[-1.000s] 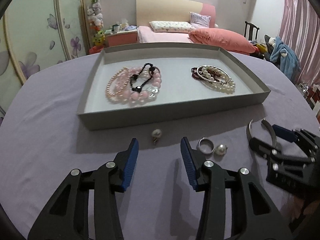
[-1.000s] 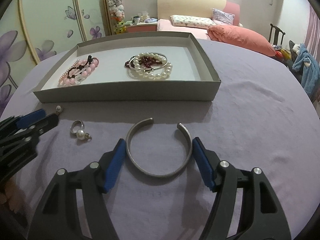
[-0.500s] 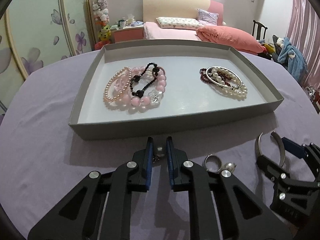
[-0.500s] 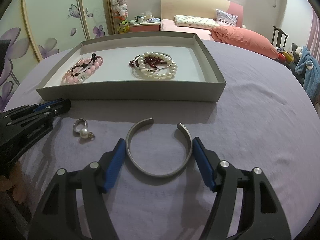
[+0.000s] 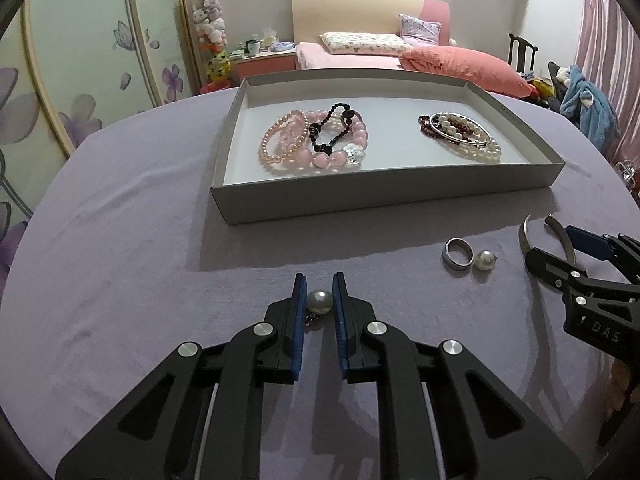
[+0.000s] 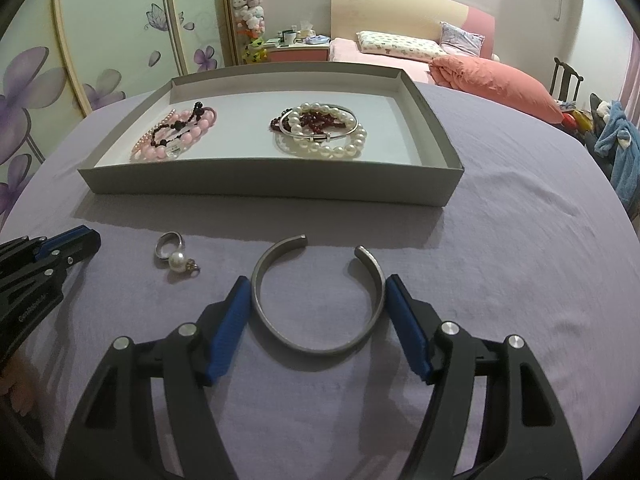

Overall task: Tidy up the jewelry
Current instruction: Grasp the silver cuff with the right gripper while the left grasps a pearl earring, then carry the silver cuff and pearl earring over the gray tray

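Partly sorted: two bracelet piles in grey tray.
Left gripper clamped on pearl earring before tray; right gripper spread around cuff bangle; ring, second pearl left on bench.

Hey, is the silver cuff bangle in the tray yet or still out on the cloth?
Out. The silver cuff bangle lies on the purple cloth before the tray.
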`<state>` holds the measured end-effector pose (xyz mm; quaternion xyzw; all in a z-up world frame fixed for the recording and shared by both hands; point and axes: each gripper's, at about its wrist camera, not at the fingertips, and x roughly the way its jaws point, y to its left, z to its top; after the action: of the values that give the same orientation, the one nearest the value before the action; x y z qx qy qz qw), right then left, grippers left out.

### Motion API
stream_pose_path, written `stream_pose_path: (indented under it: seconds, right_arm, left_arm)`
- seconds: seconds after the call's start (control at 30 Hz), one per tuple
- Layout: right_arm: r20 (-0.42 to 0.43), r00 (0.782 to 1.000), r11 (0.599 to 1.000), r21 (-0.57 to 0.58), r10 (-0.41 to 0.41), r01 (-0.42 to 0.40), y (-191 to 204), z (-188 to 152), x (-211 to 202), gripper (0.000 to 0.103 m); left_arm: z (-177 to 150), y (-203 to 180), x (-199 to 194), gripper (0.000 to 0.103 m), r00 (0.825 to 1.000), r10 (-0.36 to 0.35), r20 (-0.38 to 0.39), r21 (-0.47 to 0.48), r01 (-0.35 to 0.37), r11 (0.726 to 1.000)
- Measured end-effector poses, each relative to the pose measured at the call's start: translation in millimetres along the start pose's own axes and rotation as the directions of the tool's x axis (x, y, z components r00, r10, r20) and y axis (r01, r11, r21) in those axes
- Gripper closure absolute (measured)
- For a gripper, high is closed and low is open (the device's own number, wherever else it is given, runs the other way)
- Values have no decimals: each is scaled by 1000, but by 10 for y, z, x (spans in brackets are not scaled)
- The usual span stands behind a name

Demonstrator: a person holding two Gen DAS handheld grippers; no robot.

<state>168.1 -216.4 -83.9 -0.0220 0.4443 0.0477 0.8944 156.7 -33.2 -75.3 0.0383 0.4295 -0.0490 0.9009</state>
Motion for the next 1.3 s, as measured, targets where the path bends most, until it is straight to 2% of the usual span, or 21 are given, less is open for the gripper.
stream_pose_path:
  seconds: [0.3, 0.47, 0.77, 0.97, 1.2, 1.3]
  right_arm:
    - [1, 1000, 1000, 2, 3, -3, 0, -3, 2, 37]
    - [16, 1000, 999, 27, 24, -24, -26, -15, -24, 38]
    - [150, 988, 997, 51, 43, -51, 9, -17, -320, 38]
    - [266, 963, 997, 35, 51, -62, 123, -22, -599, 38]
    - [419, 907, 998, 14, 45, -56, 218, -42, -957, 38]
    - [484, 874, 999, 0, 40, -46, 270, -52, -1115, 37]
  left_arm:
    - [-6, 24, 7, 89, 1000, -16, 1, -14, 16, 1000]
    - [-19, 116, -26, 89, 999, -35, 14, -60, 36, 998]
    - [-63, 203, -390, 89, 987, -31, 160, -102, 47, 994]
    - [-58, 189, -639, 89, 964, -12, 267, -114, 44, 993]
    - [-43, 168, -885, 89, 926, 16, 377, -114, 29, 993]
    - [-48, 149, -988, 89, 906, 28, 423, -109, 20, 994]
